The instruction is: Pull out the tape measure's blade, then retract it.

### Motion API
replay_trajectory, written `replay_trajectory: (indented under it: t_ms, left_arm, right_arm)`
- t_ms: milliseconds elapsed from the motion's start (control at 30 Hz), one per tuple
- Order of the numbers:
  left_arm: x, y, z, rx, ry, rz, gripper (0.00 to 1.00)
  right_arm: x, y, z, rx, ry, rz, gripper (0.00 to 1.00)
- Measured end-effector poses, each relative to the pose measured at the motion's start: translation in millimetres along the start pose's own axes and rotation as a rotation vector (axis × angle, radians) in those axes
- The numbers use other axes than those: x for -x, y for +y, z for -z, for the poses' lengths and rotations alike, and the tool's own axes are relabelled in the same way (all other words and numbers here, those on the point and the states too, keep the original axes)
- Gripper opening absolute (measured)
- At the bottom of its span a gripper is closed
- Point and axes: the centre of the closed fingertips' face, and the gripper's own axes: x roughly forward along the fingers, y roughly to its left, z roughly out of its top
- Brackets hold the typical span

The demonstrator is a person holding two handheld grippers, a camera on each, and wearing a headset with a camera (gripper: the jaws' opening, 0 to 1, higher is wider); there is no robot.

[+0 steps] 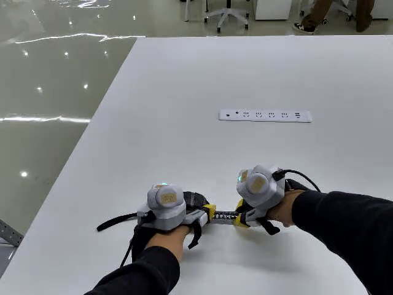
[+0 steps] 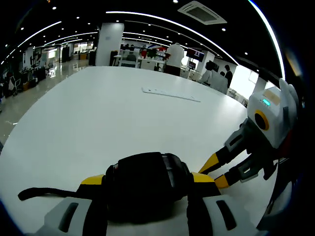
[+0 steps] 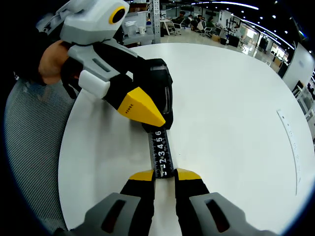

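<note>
Right gripper point(image 3: 165, 175) pinches blade point(image 3: 160, 146) end (left gripper point(image 2: 147, 178) grips case point(image 2: 145, 189)).

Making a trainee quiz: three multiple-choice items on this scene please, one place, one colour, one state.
1. The power strip lies: A on the table; B on the floor; C in a gripper.
2. The tape case is: A red; B black; C white.
3. The blade is: A fully retracted; B snapped off; C partly out.
A: it lies flat on the white table. B: the left gripper holds a black case. C: numbered blade runs from case to the right gripper.
</note>
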Motion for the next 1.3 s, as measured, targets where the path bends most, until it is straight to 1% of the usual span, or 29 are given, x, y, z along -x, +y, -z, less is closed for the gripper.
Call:
replay_trajectory:
  t_ms: [433,700,733,800,933,1067,1300]
  left_arm:
    - [1.5,-0.6,2.2,-0.046,-0.003,-0.009,0.61]
    - [0.8,0.0,2.5,-0.065,-0.003,-0.016,0.61]
    - [0.9,0.0,2.4,-0.063,-0.003,-0.016,0.61]
    - [1.0,1.2,1.7,-0.036,-0.005,-0.013,0.61]
    - [1.3,3.3,0.6,0.009,-0.007,0.001,0.61]
    - [1.4,2.0,0.9,0.009,-0.006,0.009,0.61]
    - [1.6,1.4,0.5,0.013,-0.007,0.015,0.61]
  right_arm:
    - [-4.9,0.1,-6.9,-0.004,-0.013,0.003,0.11]
    - [-7.3,0.4,-10.9,-0.005,-0.024,0.002,0.11]
    - [-7.6,0.5,-11.3,-0.007,-0.027,0.002,0.11]
    - [-8.4,1.0,-12.8,-0.007,-0.034,0.003,0.11]
    - [-10.7,1.2,-18.2,-0.007,-0.066,0.006,0.11]
    - [-11.0,2.6,-21.8,-0.009,-0.079,0.008,0.11]
    - [-12.3,3.7,-23.9,-0.016,-0.091,-0.005,0.10]
